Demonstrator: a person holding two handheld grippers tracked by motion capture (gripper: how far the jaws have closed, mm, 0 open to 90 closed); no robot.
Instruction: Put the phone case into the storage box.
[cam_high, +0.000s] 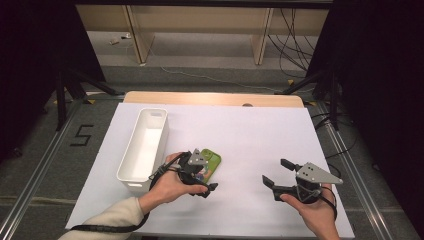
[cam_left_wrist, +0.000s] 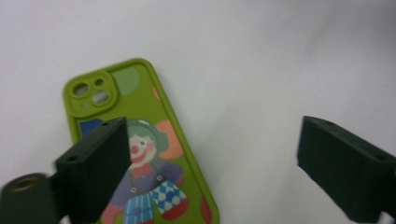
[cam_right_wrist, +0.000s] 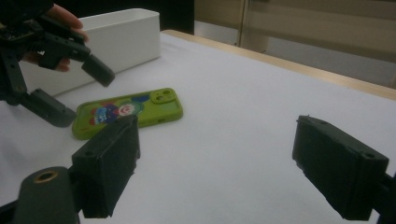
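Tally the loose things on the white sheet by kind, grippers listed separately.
Phone case, green with a clown picture, lying flat: 1
Bin, white, long, open-topped: 1
Handheld grippers: 2, left gripper and right gripper, both open
Total: 4

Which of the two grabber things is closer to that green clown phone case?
The left. The left gripper hovers right over the green phone case, jaws open, not gripping it. The right gripper sits well off to the side over bare white table, jaws also open.
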